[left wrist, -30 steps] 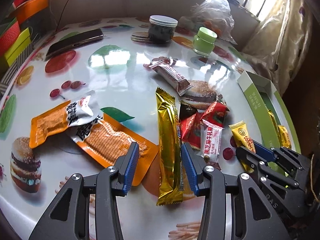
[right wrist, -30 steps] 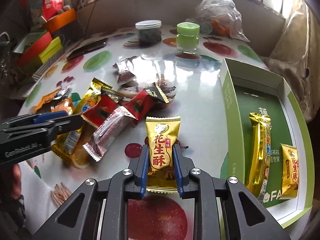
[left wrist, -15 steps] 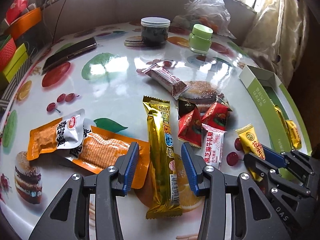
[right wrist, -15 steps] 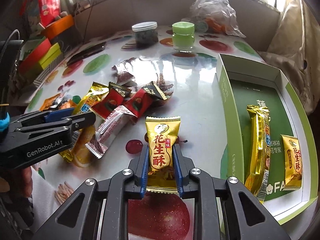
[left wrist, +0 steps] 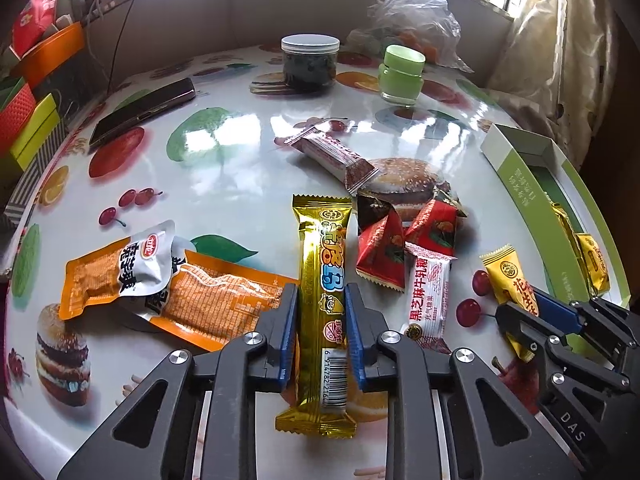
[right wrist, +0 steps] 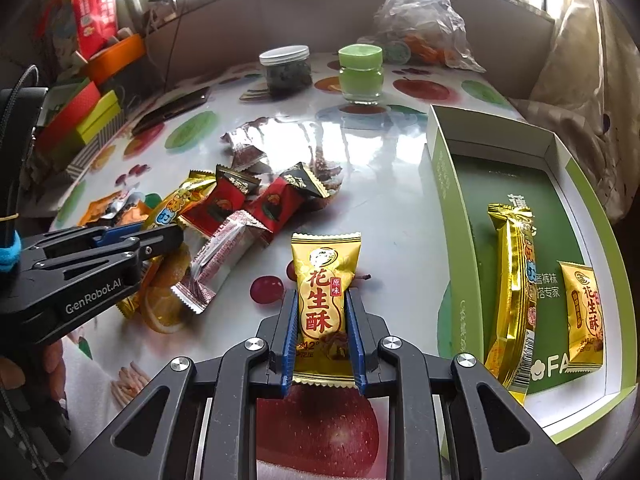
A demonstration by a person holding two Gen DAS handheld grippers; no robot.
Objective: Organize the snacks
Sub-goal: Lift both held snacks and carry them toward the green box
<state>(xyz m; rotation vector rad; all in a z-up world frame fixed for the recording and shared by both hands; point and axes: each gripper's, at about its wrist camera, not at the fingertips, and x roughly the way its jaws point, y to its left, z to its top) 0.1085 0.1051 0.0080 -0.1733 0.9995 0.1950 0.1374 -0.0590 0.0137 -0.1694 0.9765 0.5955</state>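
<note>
A long gold snack bar [left wrist: 322, 248] lies lengthwise on the fruit-print table. My left gripper [left wrist: 321, 292] is closing on it, and its blue pads press both sides of the bar's lower half. My right gripper [right wrist: 323, 300] is shut on a small gold peanut candy packet [right wrist: 324, 264], held upright just above the table. That packet and the right gripper [left wrist: 516, 312] also show at the right of the left wrist view. The left gripper [right wrist: 160, 240] shows at the left of the right wrist view. An open green box [right wrist: 444, 184] to the right holds another gold bar [right wrist: 514, 280] and a small gold packet [right wrist: 584, 312].
Two red packets [left wrist: 380, 248], a white-pink candy [left wrist: 426, 292], a brown-white bar [left wrist: 332, 154] and orange pouches [left wrist: 208, 300] lie around the gold bar. Farther back stand a dark jar [left wrist: 310, 62], a green jar [left wrist: 401, 76], a phone [left wrist: 144, 110] and a plastic bag [left wrist: 412, 16].
My left gripper's jaws have come together from wide apart onto the long gold bar. The right gripper keeps its hold on the peanut candy packet and has not moved.
</note>
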